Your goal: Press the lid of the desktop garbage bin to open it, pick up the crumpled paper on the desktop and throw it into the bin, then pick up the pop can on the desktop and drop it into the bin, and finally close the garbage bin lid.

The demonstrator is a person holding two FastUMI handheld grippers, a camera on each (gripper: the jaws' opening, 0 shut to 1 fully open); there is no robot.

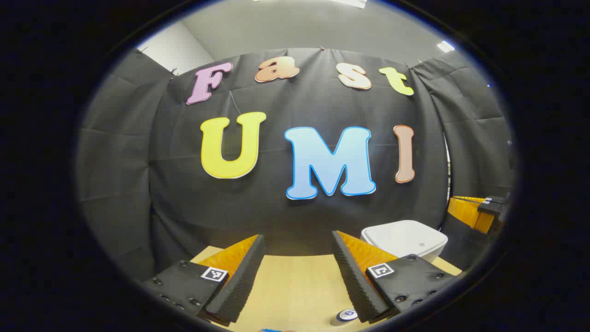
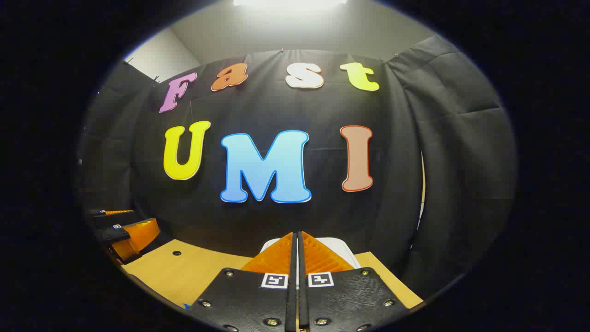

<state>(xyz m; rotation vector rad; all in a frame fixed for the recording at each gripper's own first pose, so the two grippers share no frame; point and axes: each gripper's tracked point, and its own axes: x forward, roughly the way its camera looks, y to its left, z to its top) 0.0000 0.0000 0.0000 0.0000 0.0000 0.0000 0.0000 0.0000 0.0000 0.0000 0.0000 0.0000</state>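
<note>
Left gripper (image 1: 298, 251): jaws released, wide gap, nothing between its 2 fingers, held above the desk (image 1: 295, 286). Garbage bin (image 1: 404, 240) stands toward the desk's far right corner, white lid down. Pop can (image 1: 346, 315) upright near the desk's near edge, just beside the inner face of this gripper's right-hand finger; only its top is seen.

Right gripper (image 2: 297, 242): jaws clenched, tips together, gripping nothing, aimed at the bin directly ahead. Whether they touch the lid cannot be told.

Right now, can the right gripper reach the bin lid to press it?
Probably yes. The right gripper is shut and points at the bin just ahead; its lid is down, nothing between them.
</note>
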